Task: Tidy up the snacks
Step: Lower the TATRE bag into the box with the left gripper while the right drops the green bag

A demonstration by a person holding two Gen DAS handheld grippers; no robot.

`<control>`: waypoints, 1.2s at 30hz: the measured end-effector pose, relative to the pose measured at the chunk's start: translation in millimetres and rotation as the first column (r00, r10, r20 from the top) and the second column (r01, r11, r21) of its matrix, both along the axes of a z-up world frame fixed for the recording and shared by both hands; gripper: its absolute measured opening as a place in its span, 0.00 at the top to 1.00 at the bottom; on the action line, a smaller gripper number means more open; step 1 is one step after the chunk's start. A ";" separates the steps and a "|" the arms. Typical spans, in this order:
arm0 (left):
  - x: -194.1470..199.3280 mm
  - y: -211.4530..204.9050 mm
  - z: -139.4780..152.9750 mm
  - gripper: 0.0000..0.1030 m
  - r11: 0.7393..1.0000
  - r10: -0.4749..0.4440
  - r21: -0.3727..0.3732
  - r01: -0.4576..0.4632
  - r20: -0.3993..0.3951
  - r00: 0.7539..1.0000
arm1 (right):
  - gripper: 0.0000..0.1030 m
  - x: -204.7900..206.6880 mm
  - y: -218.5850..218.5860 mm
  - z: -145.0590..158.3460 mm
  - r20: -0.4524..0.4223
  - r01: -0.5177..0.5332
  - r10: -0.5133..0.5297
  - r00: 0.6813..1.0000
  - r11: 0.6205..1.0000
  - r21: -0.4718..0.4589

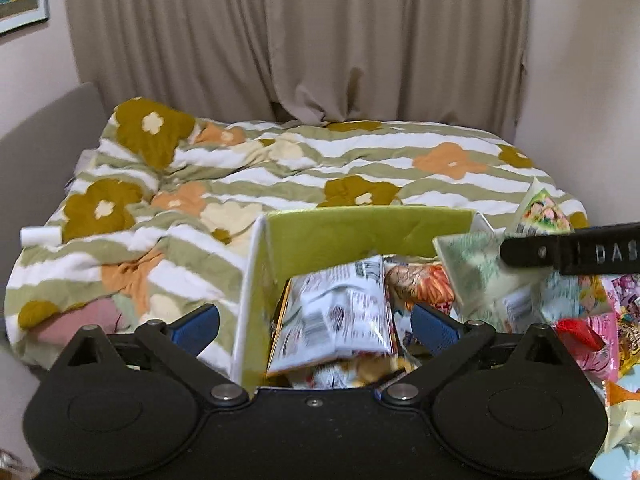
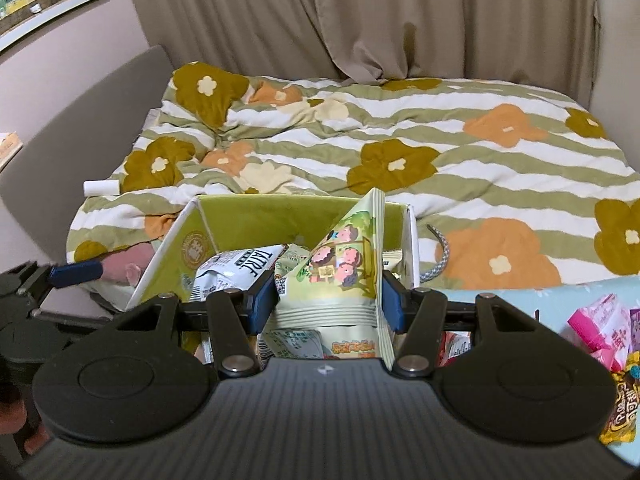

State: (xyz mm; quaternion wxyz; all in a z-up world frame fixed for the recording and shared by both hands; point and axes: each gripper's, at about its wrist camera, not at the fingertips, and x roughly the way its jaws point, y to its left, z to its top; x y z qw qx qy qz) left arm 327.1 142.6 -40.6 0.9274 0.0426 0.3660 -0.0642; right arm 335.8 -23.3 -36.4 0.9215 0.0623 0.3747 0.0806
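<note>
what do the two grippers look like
Both are matte black. Left gripper: two round discs, silver pivot bolts, angled link bars, blue ridged fingertips. Right gripper: same build, ribbed grey-black body, white "DAS" lettering on its side.

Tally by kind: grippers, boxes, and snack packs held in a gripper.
Grippers: 2 (left gripper, right gripper)
Boxes: 1 (green box)
Held packs: 1 (green cartoon pack, clamped in the right gripper)
Total: 4

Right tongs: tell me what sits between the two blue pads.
In the right wrist view, a pale green snack bag with cartoon faces fills the gap between the pads, above the box; both pads press its sides.
</note>
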 end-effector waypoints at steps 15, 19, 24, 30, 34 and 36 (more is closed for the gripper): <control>-36.7 0.3 0.3 0.00 0.996 0.088 0.017 -0.088 0.007 0.996 | 0.00 1.9 5.1 -10.9 0.011 -0.044 0.043 0.999 0.999 0.022; -42.5 0.5 -5.1 0.00 0.995 0.099 0.019 -0.099 -0.005 0.995 | 0.00 -5.6 -2.2 -17.7 0.009 -0.036 0.036 0.999 0.997 0.062; -49.7 -0.1 -5.8 0.00 0.995 0.097 0.017 -0.097 -0.007 0.995 | 0.00 -15.3 -6.7 -18.7 0.014 -0.040 0.039 0.999 0.997 0.061; -57.0 1.9 2.6 0.00 0.995 0.100 0.009 -0.100 0.013 0.995 | 0.00 -26.5 -8.8 -11.3 0.021 -0.038 0.037 0.999 0.996 0.079; -64.1 1.3 10.1 0.00 0.995 0.094 0.013 -0.094 0.041 0.995 | 0.00 -36.5 -7.4 -3.0 0.032 -0.034 0.032 0.999 0.997 0.076; -67.3 1.7 14.4 0.00 0.996 0.091 0.009 -0.092 0.051 0.995 | 0.00 -43.5 -6.7 2.1 0.041 -0.029 0.026 0.999 0.997 0.072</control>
